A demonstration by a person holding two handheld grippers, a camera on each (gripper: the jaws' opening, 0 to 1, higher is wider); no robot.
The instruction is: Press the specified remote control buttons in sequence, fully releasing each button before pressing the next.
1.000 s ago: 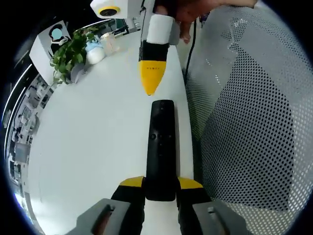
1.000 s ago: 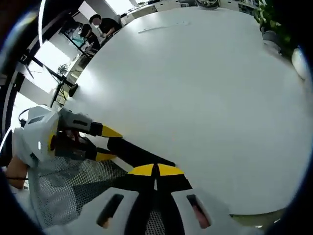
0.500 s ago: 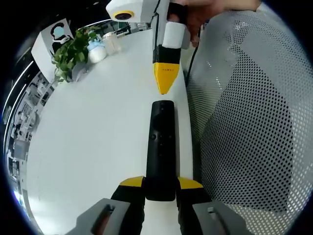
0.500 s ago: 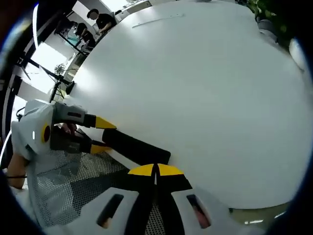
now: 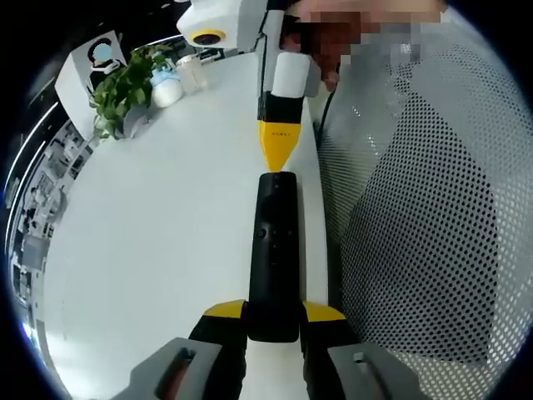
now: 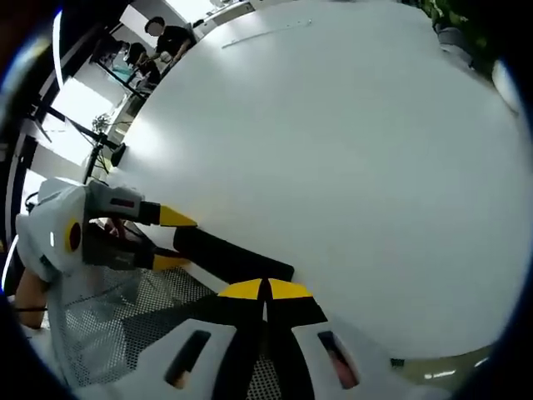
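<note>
A long black remote [image 5: 274,250] lies along the right edge of the white table [image 5: 166,233]. My left gripper [image 5: 273,312] is shut on the remote's near end, one yellow jaw tip on each side. My right gripper [image 5: 276,157] comes in from the top, shut, with its yellow point at the remote's far end. In the right gripper view, my right gripper [image 6: 265,289] is shut just over the end of the remote [image 6: 229,255]. The left gripper [image 6: 171,240] holds the remote's other end from the left.
A potted plant [image 5: 117,87], a white jar [image 5: 165,87] and a sign board [image 5: 87,60] stand at the table's far left. Dotted mesh fabric [image 5: 416,217] hangs beyond the table's right edge. People [image 6: 162,42] stand far beyond the table [image 6: 333,150].
My right gripper's yellow point has come down from a gap above the remote to its far end. My left gripper still holds the remote the same way.
</note>
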